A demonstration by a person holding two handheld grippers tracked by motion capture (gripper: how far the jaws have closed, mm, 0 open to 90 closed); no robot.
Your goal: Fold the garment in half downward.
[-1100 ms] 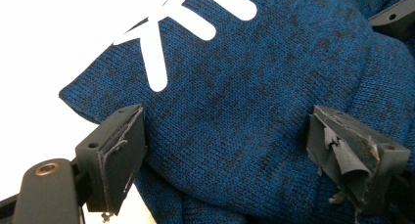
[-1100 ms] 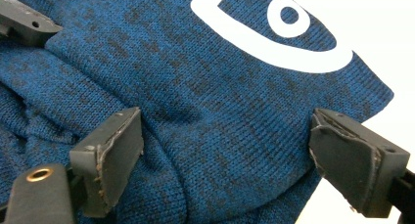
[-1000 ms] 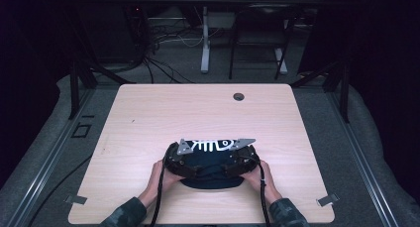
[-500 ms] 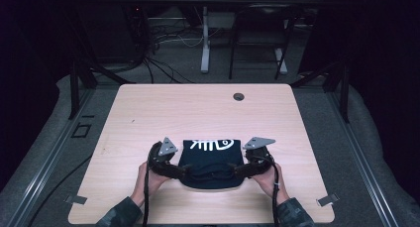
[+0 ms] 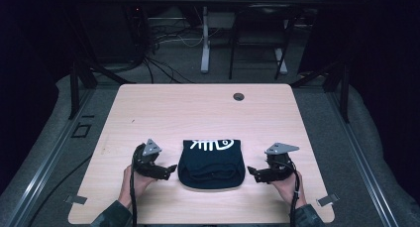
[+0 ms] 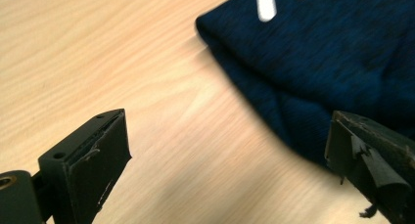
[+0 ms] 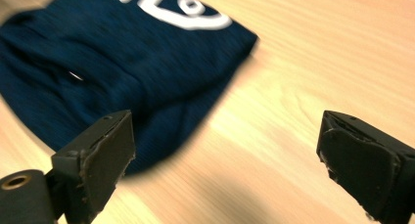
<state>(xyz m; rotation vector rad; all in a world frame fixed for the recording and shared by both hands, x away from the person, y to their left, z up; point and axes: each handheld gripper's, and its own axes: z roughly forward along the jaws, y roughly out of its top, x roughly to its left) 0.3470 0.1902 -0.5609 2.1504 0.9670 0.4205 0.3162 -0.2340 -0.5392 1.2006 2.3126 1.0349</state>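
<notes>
Light wood-grain rectangular tabletop (image 5: pixel 163 113) sat in a dark room, with a small round dark grommet (image 5: pixel 238 96) near its far edge and grey carpet around it. Tangled cables (image 5: pixel 158 48) and white desk legs (image 5: pixel 205 43) showed behind. Folded navy knit garment with white fish-bone print (image 5: pixel 212 162) lay flat near the front edge, between both tools. Left gripper (image 5: pixel 168 171) was just beside it, not touching; jaws had just been opening, spread, nothing between. Right gripper (image 5: pixel 252 173) likewise.
</notes>
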